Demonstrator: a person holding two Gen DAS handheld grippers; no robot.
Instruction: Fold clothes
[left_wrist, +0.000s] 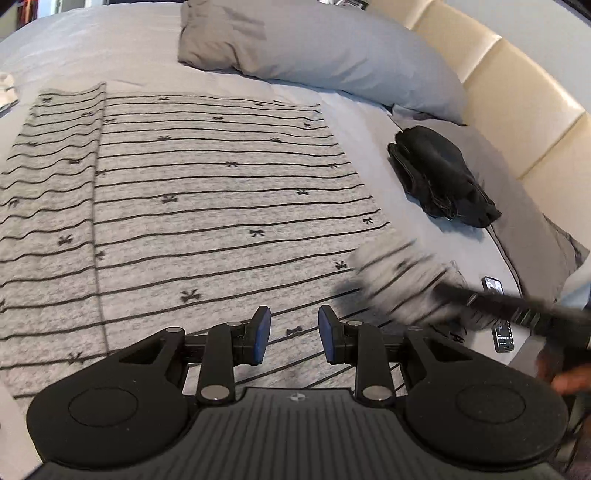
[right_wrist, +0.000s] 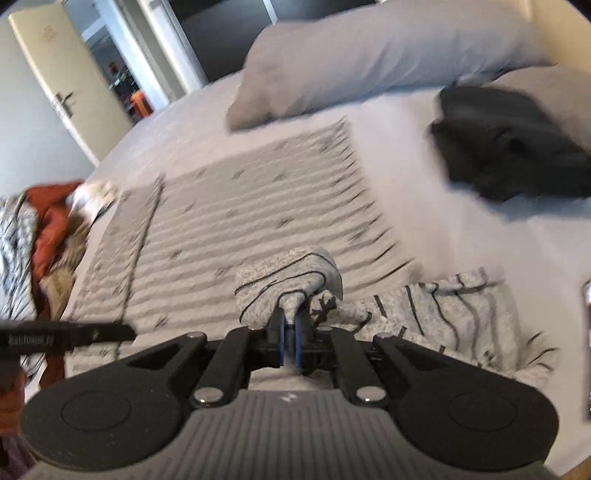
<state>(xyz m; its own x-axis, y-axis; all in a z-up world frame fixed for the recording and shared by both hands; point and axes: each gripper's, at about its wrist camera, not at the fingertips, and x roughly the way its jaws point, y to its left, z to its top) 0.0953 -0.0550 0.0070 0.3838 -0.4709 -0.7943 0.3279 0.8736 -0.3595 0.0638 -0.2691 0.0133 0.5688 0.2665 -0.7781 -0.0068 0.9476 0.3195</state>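
A grey shirt with thin black stripes and small bows (left_wrist: 207, 206) lies flat on the bed, its left side folded in. My left gripper (left_wrist: 293, 334) is open and empty, hovering over the shirt's near edge. My right gripper (right_wrist: 290, 332) is shut on the shirt's right sleeve (right_wrist: 288, 284) and holds it lifted above the shirt body (right_wrist: 240, 221). The sleeve shows blurred in the left wrist view (left_wrist: 399, 280), with the right gripper (left_wrist: 517, 314) coming in from the right.
A folded black garment (left_wrist: 443, 177) lies on the bed to the right, near a grey pillow (left_wrist: 325, 55) and a cream headboard (left_wrist: 517, 92). A phone (left_wrist: 498, 317) lies at the right edge. A pile of red and striped clothes (right_wrist: 40, 229) sits at the left.
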